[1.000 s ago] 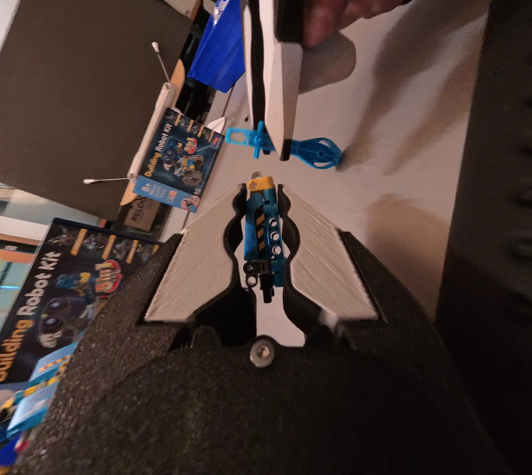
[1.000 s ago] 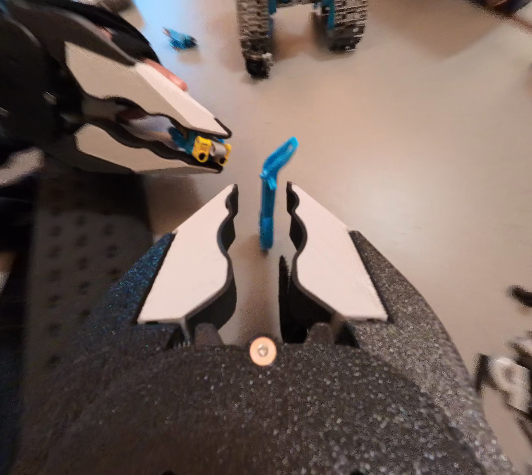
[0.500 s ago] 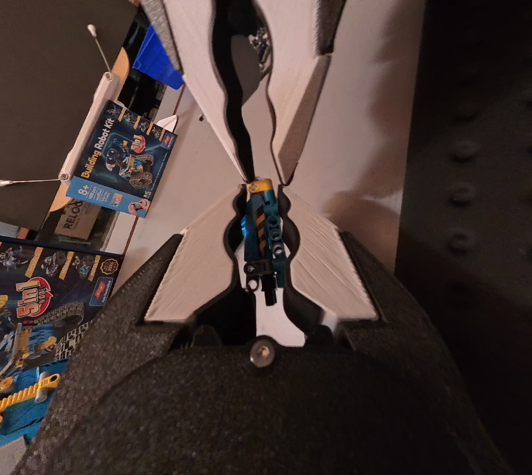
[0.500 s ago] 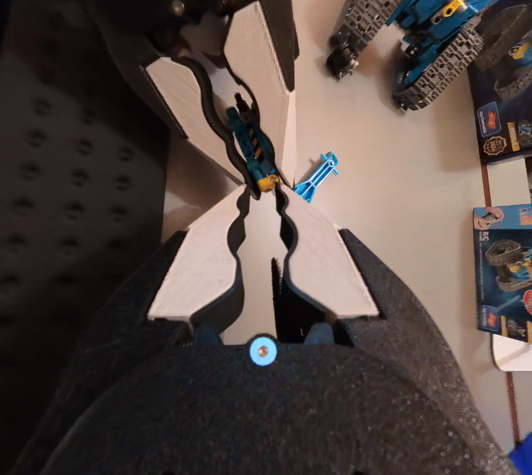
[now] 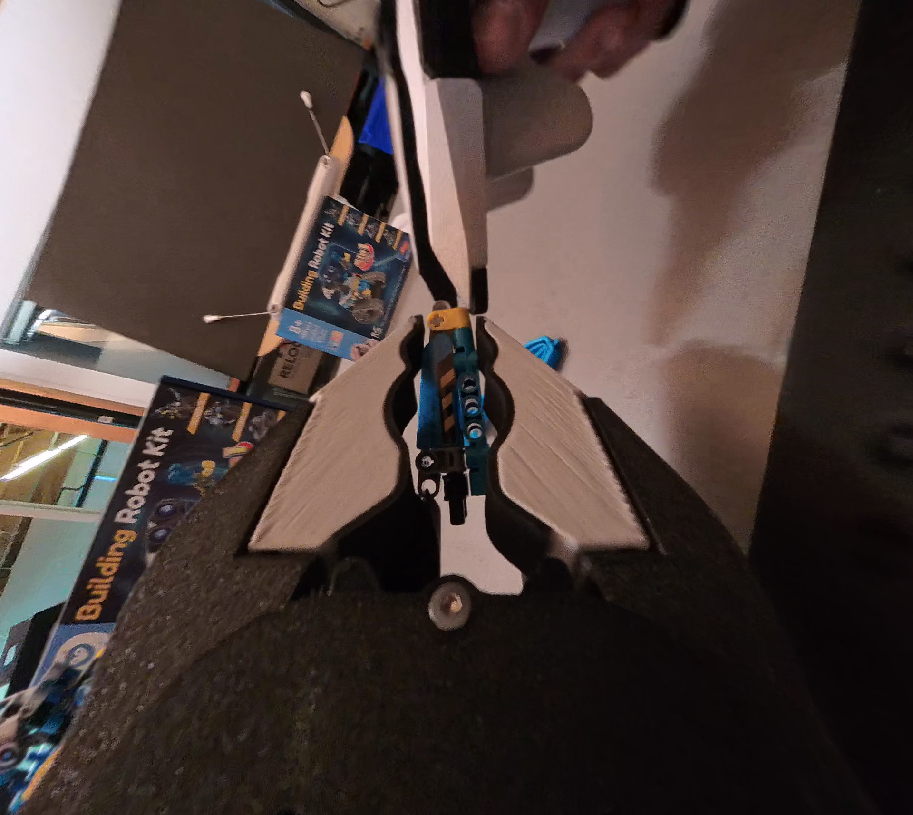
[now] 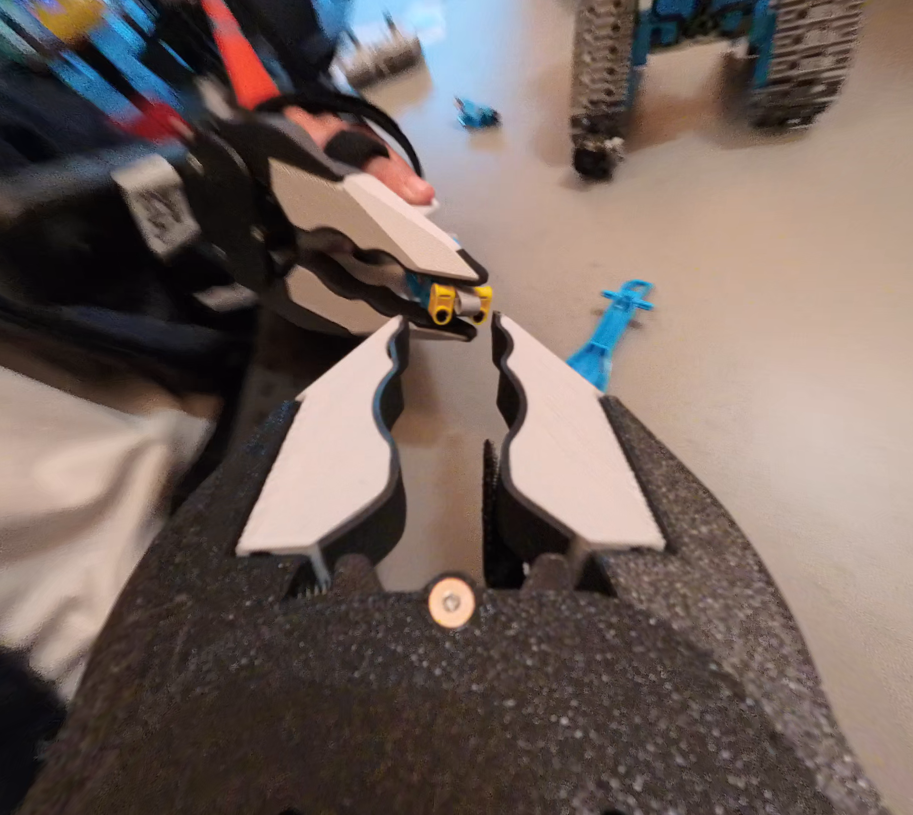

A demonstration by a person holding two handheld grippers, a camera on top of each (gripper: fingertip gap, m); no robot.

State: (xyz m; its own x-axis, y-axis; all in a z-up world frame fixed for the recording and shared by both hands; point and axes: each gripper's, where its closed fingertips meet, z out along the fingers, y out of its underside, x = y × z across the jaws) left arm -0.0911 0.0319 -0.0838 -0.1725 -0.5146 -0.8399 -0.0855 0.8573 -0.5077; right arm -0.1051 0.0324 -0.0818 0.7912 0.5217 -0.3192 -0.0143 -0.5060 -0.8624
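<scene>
Now your left gripper (image 5: 450, 322) clamps the teal-and-yellow brick assembly (image 5: 452, 401) over the table's (image 6: 741, 346) middle; your right gripper (image 6: 449, 322), jaws parted and empty, noses its yellow end.

Your two grippers met tip to tip above the table (image 6: 741, 297).
Your left gripper (image 5: 449, 322) clamped a toy piece (image 5: 452, 396); your right gripper (image 6: 449, 327) stood empty, a loose part (image 6: 610, 332) lying just right of it, a tracked toy (image 6: 711, 25) behind.

I see my left gripper (image 5: 448, 322) clamped on a teal block assembly (image 5: 452, 401) with yellow connectors at its tip. My right gripper (image 6: 449, 322), parted and empty, sits just beside that tip; a light-blue strut (image 6: 605, 337) lies nearby.
</scene>
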